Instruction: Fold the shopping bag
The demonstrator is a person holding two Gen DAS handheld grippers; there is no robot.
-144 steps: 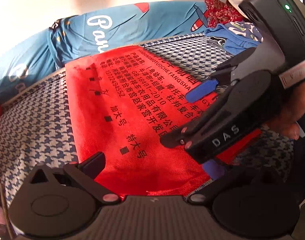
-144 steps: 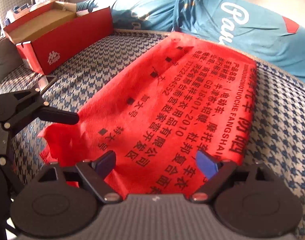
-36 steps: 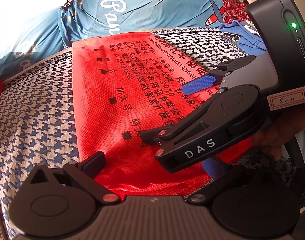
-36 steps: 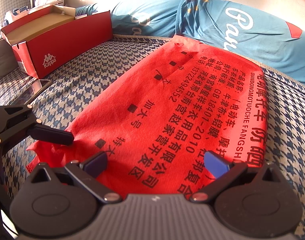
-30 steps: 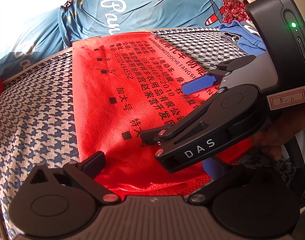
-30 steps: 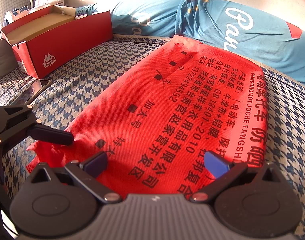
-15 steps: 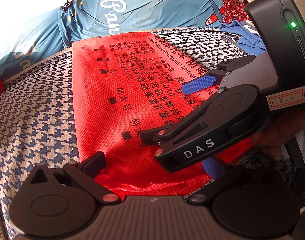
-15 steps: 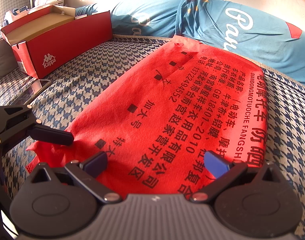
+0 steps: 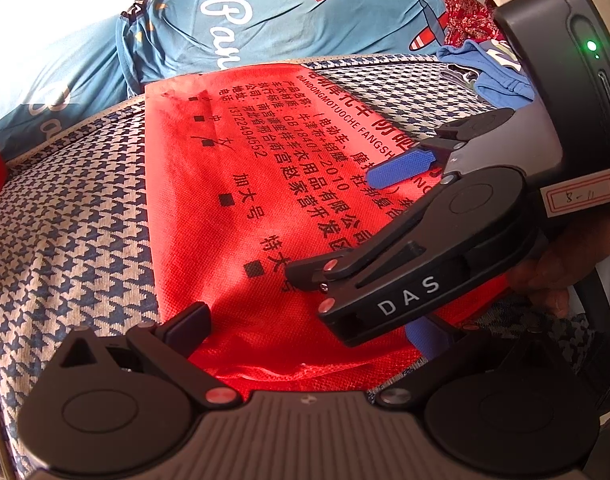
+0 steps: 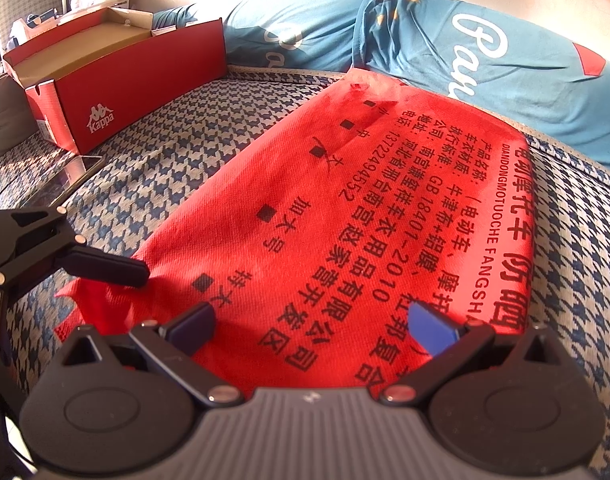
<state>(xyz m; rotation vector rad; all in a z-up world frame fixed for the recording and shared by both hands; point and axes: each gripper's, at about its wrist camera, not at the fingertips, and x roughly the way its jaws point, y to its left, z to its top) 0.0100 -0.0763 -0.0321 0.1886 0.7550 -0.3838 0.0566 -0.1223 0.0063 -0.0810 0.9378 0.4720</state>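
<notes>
Looking through your left wrist camera, you see the red shopping bag [image 9: 241, 216] lying flat on the houndstooth cushion [image 9: 65, 240], its long axis running from the bottom centre of the frame up toward the blue shirt [image 9: 265, 28] at the top. Your left gripper [image 9: 309, 336] stands spread wide over the bag's near edge, gripping nothing. Your right gripper [image 9: 345, 216] reaches in from the right of the frame, above the bag's right half

Switching to your right wrist camera, the bag fills the centre and runs away to the upper right; the right gripper [image 10: 313, 326] is also spread apart and empty, straddling the near edge. The left gripper's fingertip [image 10: 121, 270] sits at the bag's crumpled near-left corner, so that hand is nearer that corner. A red shoebox [image 10: 117, 76] stands well apart at upper left
</notes>
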